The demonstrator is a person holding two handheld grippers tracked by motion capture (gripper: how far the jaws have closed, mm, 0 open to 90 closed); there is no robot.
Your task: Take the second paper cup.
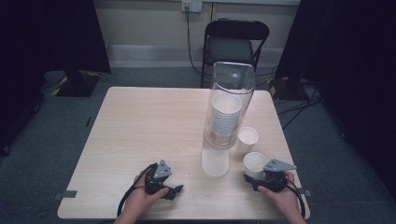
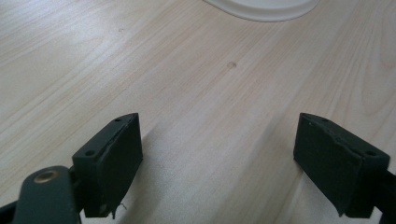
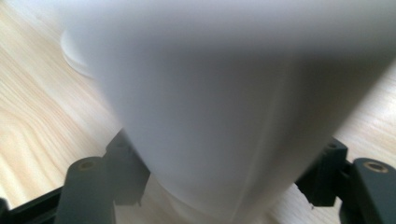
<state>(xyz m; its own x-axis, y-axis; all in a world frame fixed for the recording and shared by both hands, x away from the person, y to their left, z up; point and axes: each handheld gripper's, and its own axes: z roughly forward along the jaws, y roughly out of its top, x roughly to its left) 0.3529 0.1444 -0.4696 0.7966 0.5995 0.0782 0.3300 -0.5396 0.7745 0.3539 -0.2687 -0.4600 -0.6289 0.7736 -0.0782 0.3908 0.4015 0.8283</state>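
My right gripper sits at the near right corner of the table, its jaws set either side of an upright paper cup. In the right gripper view the cup's white wall stands between the jaws from just above their tips; I judge them closed onto it or very nearly so, but I cannot tell whether the pads truly press. The cup's long axis is vertical, its open mouth up, and it stands just ahead of my hand, on the far side. A second cup stands a little farther off, beside a tall clear tube that holds a stack of cups; an upturned cup stands to the left, near the tube's base. My left gripper, near centre, is spread wide over bare wood and holds nothing. The right hand is plainly the nearer one. Open room lies left and near; the table's right edge is close, so I judge any lift should go up and inward.
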